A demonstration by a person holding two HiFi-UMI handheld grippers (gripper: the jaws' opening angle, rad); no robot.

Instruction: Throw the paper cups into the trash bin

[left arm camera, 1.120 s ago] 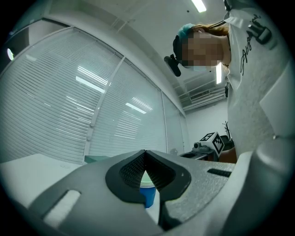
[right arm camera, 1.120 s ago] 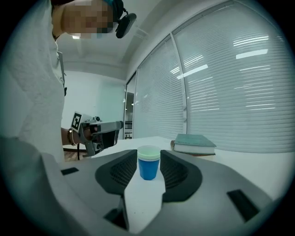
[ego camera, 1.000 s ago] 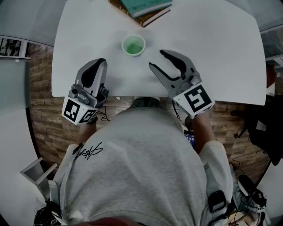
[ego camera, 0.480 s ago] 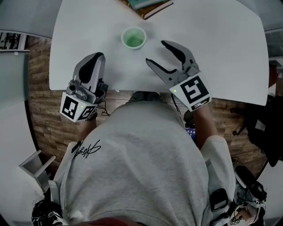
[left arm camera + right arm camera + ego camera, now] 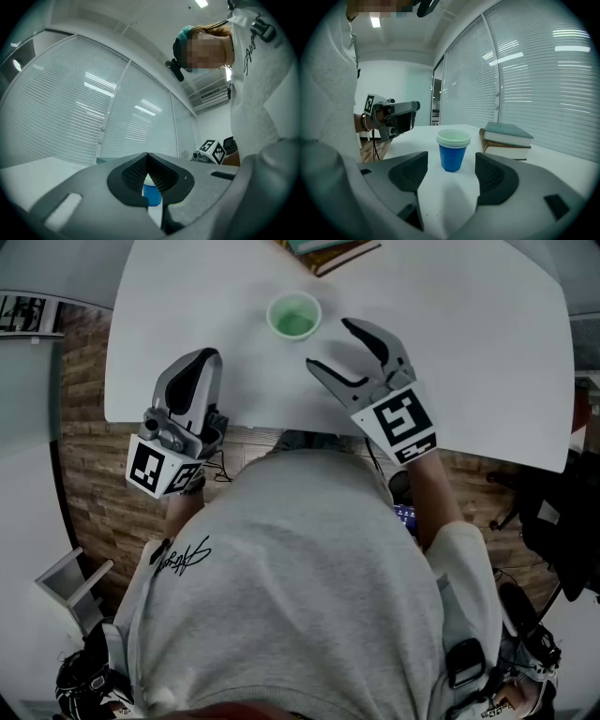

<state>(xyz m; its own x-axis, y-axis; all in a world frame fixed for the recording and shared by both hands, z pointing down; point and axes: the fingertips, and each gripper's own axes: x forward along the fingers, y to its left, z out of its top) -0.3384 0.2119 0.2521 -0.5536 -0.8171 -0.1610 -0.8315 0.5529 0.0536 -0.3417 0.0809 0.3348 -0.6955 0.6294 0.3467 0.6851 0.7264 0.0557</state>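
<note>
A blue paper cup (image 5: 293, 315) with a pale green inside stands upright on the white table (image 5: 469, 343); its doubled white rim suggests two cups nested. In the right gripper view the cup (image 5: 453, 150) stands a short way ahead, in line with the gap between the jaws. My right gripper (image 5: 330, 346) is open; its jaws have just been opening and nothing is between them. My left gripper (image 5: 200, 360) hovers at the table's near left edge, shut and empty. Behind its closed tips (image 5: 147, 157) a strip of the blue cup (image 5: 152, 194) shows. No trash bin is in view.
Two stacked books (image 5: 506, 138) lie on the table just right of and behind the cup, and their corner (image 5: 333, 251) shows at the table's far edge. The table's near edge runs under both grippers, with wooden floor (image 5: 89, 446) below. A window wall with blinds (image 5: 525, 70) lies beyond.
The right gripper's jaws have spread wider and it has moved closer to the cup, lower over the table. The left gripper has kept its place, still shut.
</note>
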